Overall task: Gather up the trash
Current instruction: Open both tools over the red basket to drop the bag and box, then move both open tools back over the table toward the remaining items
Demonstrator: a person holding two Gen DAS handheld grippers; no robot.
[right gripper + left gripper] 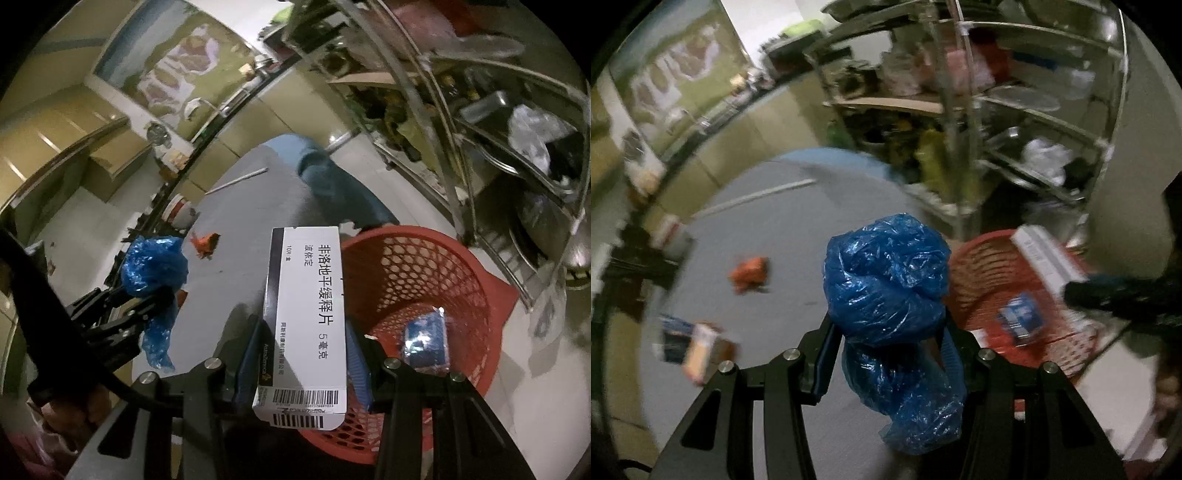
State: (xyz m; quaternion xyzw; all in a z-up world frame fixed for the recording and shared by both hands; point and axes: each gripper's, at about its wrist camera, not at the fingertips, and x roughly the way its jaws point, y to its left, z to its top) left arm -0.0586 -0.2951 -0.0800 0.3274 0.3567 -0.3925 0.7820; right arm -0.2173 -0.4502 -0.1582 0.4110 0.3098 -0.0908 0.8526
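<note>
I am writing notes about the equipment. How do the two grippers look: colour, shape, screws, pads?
Both the left gripper and the right gripper are matte black, built from flat angular linkage plates with triangular cut-outs and round silver screw heads. The fingers carry blue ribbed pads. No sleeves are visible.

A crumpled bag [886, 280] is held over the table [783, 236], left of the basket [424, 280], where 1 packet [426, 345] lies, with a box [308, 317] held beside its rim.
</note>
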